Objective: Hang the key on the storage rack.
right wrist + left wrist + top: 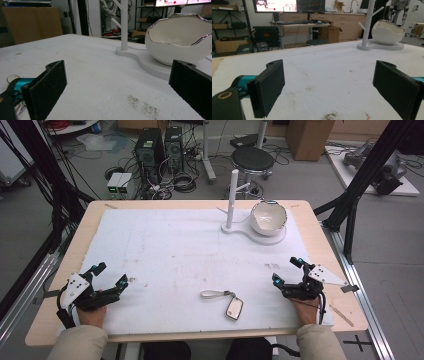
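Key fob (234, 308) on mat between both gaping tongs, nearer right tongs (287, 272)

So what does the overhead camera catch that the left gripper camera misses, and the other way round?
The high view gives you the key fob with its strap, the left gripper and right gripper, both open near the table's front edge, and the computer towers on the floor. The left gripper view adds the screens and wooden cabinets across the room, plus its own black fingers close up. Both share the white bowl, the branched stand and the white cloth.
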The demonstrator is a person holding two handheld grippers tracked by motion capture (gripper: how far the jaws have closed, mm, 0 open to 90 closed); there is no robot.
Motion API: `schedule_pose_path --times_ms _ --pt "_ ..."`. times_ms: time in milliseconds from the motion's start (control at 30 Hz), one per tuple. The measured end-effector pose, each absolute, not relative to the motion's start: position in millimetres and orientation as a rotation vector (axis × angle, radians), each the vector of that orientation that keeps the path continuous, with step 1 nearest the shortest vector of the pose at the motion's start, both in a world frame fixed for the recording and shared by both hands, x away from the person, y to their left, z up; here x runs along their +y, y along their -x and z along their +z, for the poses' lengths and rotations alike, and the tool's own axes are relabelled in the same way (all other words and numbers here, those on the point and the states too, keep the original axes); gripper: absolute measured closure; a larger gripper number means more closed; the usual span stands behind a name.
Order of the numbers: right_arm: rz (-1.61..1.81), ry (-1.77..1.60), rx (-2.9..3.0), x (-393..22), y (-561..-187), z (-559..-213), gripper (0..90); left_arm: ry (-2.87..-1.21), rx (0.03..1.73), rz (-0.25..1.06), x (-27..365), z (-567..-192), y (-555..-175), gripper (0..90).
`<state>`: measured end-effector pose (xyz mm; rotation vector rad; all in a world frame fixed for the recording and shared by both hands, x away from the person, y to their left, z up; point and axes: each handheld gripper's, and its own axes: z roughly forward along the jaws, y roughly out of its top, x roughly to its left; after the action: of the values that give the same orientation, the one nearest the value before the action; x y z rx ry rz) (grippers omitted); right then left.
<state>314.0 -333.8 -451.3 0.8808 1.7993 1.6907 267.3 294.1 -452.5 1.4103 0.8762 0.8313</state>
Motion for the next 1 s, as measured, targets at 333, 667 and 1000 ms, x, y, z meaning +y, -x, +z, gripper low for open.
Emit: schedule_pose_path --times_ms 333,667,1000 --pt "1.682 -0.877 1.8 -333 -314 -451 0.6 -1.419 0.871 0.841 292 -452 -267 11.0" --pt "1.649 -0.975 1.875 -333 -323 -445 0.5 -1.409 0.869 0.836 294 -453 -267 11.0" --pt "1.593 -0.823 1.989 -323 -326 -390 0.6 -1.4 0.864 0.828 295 -453 -267 11.0"
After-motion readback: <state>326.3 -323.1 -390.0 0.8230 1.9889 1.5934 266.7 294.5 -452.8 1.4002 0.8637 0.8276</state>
